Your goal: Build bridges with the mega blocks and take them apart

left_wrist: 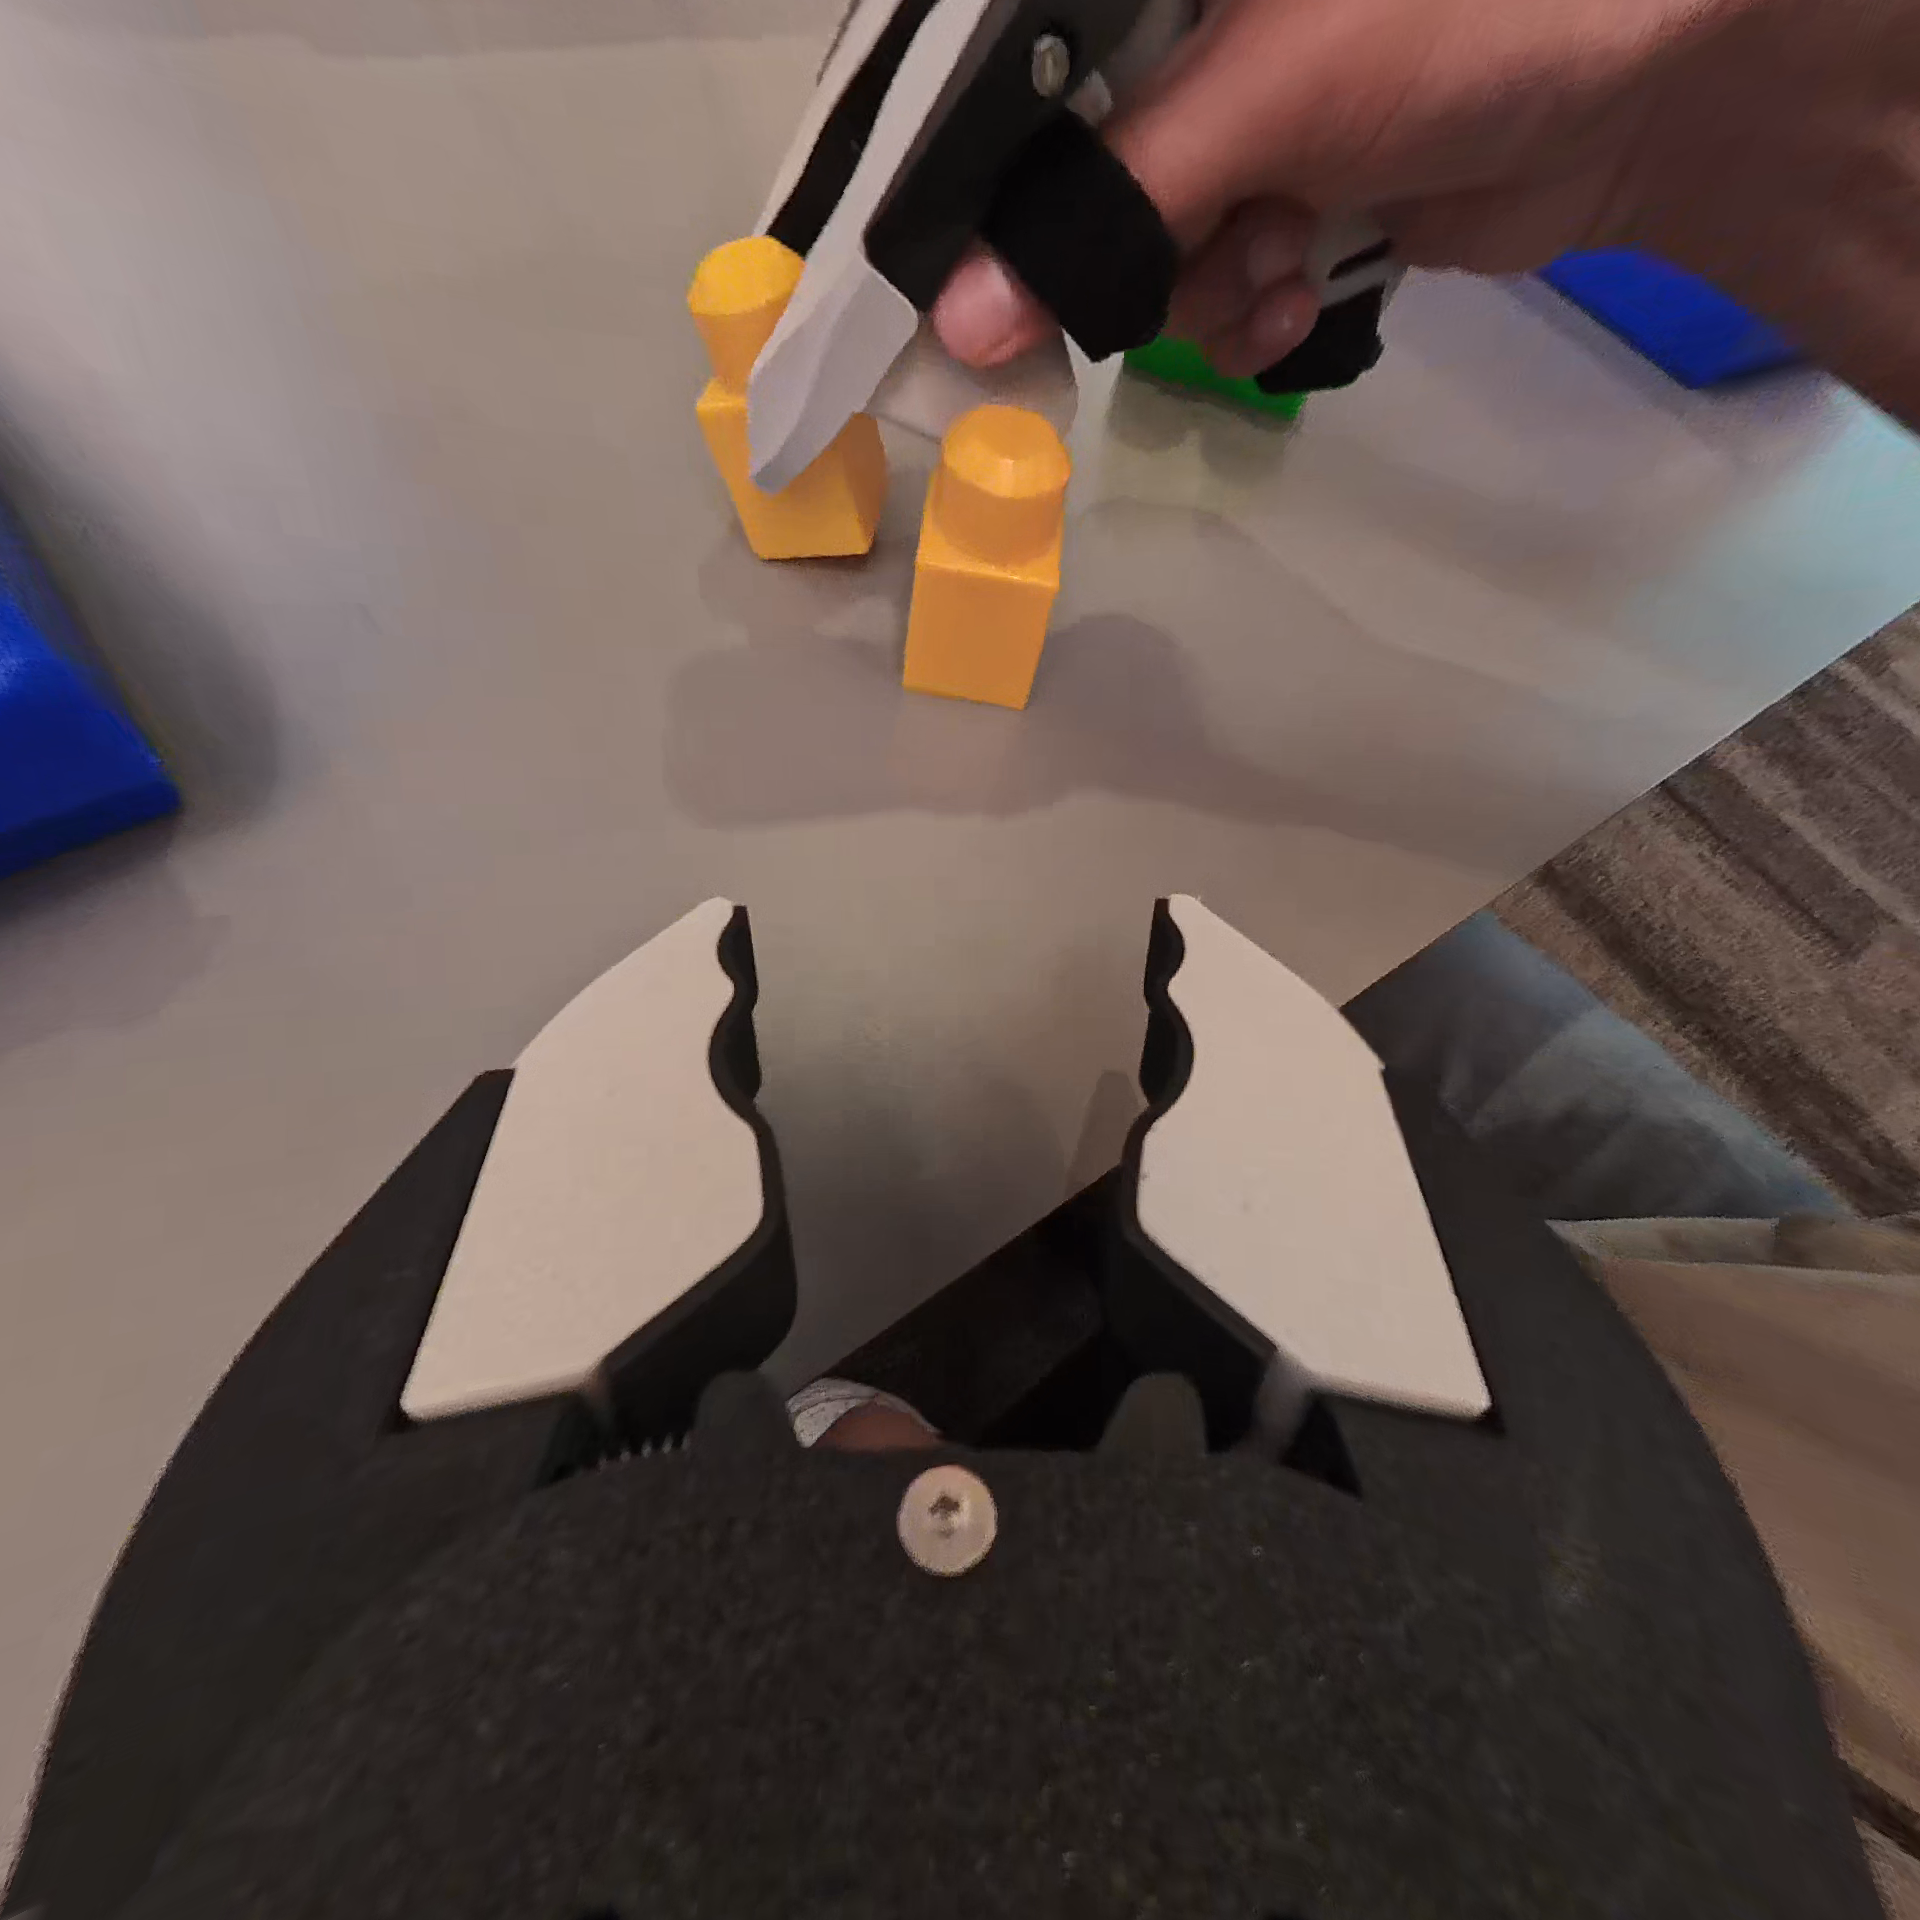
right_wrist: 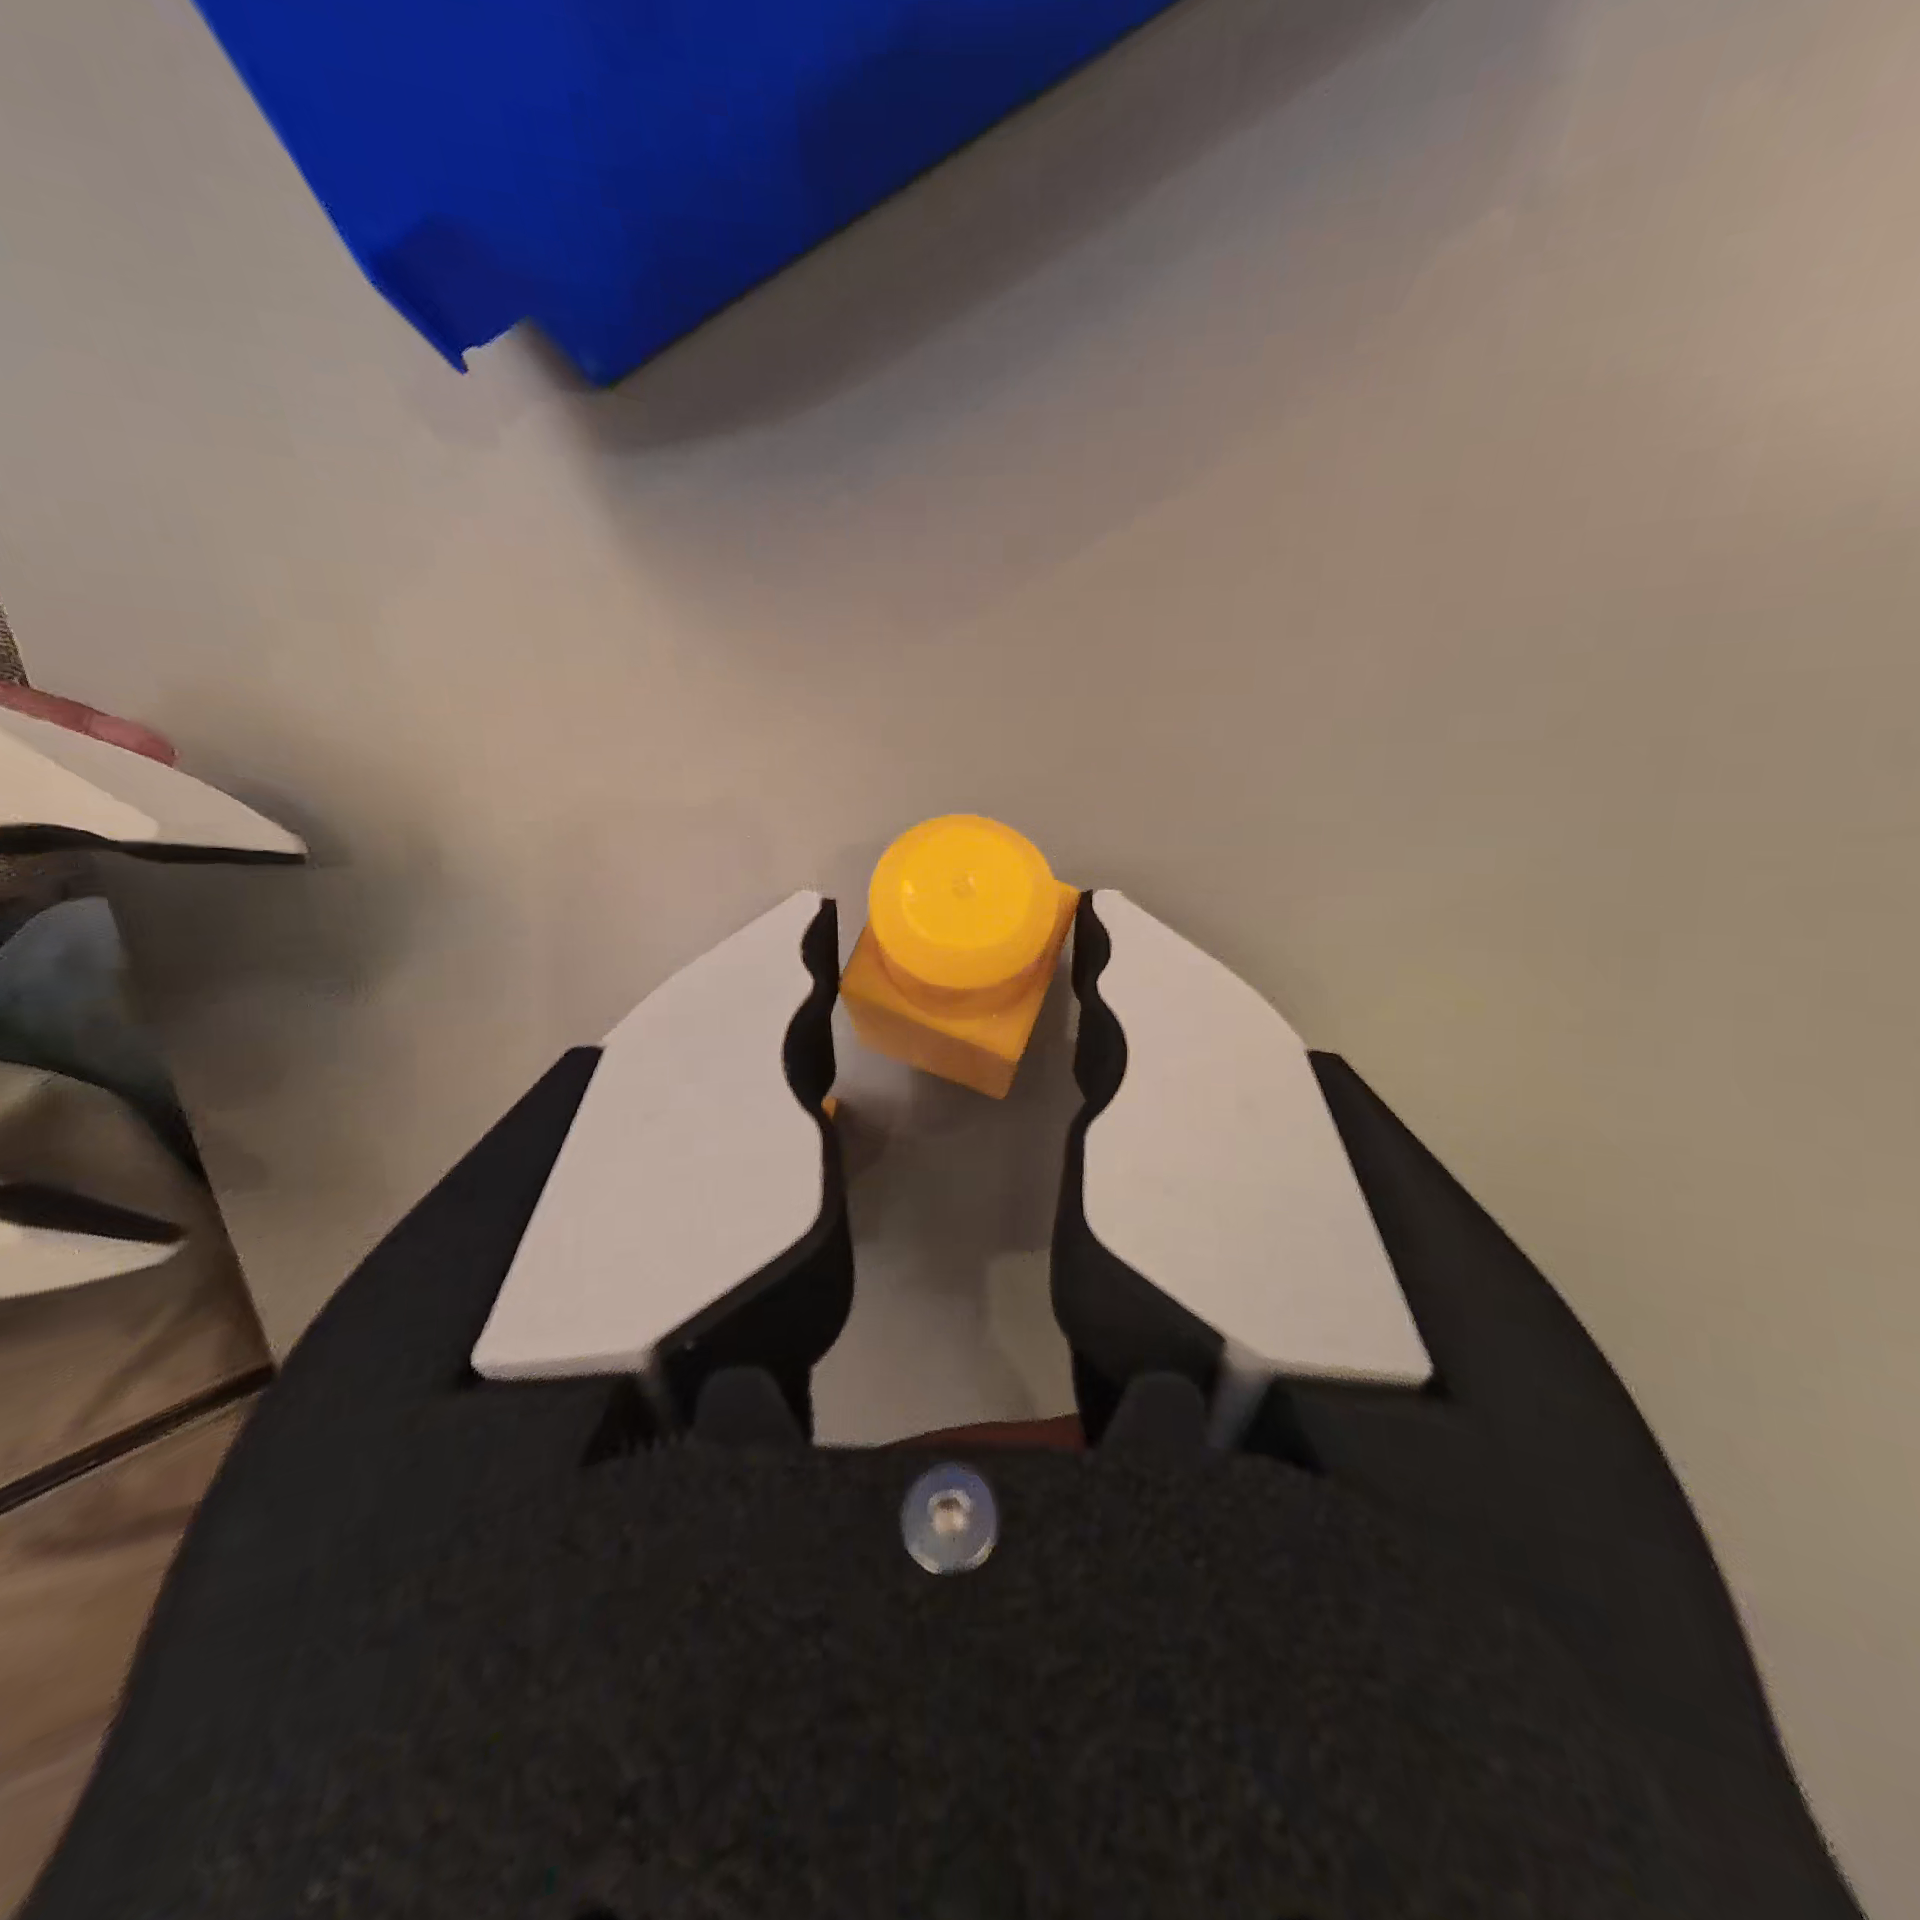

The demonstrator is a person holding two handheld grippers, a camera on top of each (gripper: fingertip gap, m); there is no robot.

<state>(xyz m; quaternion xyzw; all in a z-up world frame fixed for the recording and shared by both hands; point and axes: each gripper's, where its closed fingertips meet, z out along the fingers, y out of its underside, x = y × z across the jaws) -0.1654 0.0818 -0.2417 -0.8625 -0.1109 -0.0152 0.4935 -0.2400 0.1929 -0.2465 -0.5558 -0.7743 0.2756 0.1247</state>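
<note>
Two yellow one-stud blocks stand on the grey table [left_wrist: 416,520], a far one [left_wrist: 800,509] and a near one [left_wrist: 982,613]. My right gripper [right_wrist: 954,902] comes down from above, held by a hand [left_wrist: 1455,156]. It is closed around the far yellow block [right_wrist: 951,935], with its pads touching the block's opposite corners. One of its fingers [left_wrist: 821,353] covers part of that block in the left wrist view. My left gripper [left_wrist: 951,914] is open and empty, low over the table in front of both blocks.
A green block [left_wrist: 1216,379] lies behind the hand. Blue blocks lie at the left [left_wrist: 62,727] and far right [left_wrist: 1662,312]; a large blue one [right_wrist: 623,156] lies beyond the right gripper. The table edge runs diagonally at the right, with carpet [left_wrist: 1766,831] beyond it.
</note>
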